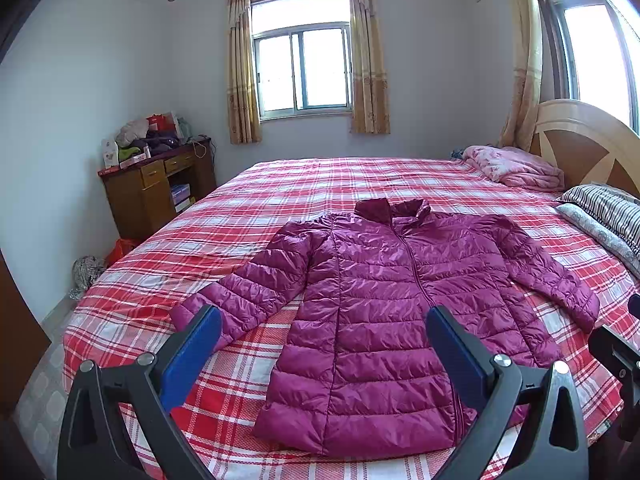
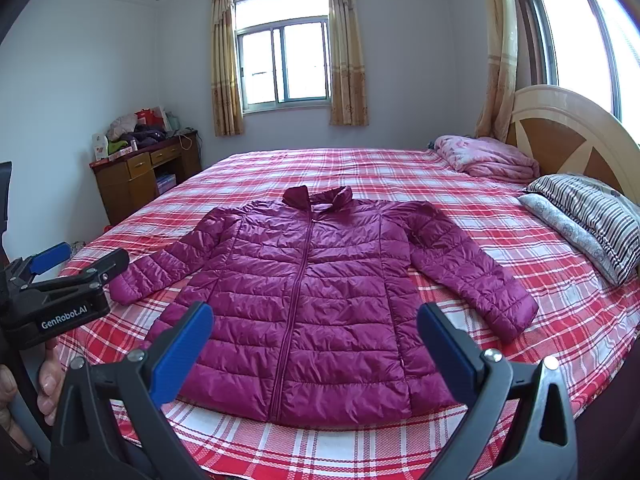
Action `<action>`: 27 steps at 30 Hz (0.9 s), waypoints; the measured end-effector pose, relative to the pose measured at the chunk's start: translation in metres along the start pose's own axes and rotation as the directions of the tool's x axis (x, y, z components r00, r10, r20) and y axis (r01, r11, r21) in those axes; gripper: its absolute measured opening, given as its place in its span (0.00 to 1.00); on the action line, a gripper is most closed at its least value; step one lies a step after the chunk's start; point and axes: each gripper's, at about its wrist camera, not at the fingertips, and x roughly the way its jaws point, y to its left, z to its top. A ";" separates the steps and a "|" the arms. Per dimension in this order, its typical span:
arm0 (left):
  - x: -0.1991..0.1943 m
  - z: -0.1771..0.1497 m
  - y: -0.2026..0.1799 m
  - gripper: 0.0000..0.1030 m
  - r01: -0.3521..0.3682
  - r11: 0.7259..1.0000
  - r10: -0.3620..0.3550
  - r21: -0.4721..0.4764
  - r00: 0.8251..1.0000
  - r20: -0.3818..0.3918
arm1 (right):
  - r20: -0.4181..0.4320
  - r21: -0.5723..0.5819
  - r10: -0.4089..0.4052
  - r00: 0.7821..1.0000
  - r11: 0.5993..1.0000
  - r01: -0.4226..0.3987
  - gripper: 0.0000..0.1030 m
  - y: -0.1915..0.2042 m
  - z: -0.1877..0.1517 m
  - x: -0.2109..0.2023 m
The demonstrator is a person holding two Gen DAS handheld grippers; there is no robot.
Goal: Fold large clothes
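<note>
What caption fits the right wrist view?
Open right tongs above a purple puffer jacket spread flat, zipped, on a red plaid bed.

Both grippers [image 1: 324,328] [image 2: 316,326] are black plastic with blue finger pads [image 2: 180,354], silver screws, and "GenRobot.AI" printed white on the left one [image 2: 64,314].

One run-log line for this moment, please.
stage: before first fold | jacket: flat on bed, zipped, sleeves spread | left gripper: open, empty | right gripper: open, empty
</note>
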 end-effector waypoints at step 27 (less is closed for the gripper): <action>0.003 0.002 0.004 0.99 -0.006 1.000 0.006 -0.003 1.000 -0.001 | -0.023 0.014 0.014 1.000 1.000 -0.014 1.00 -0.001 -0.002 0.003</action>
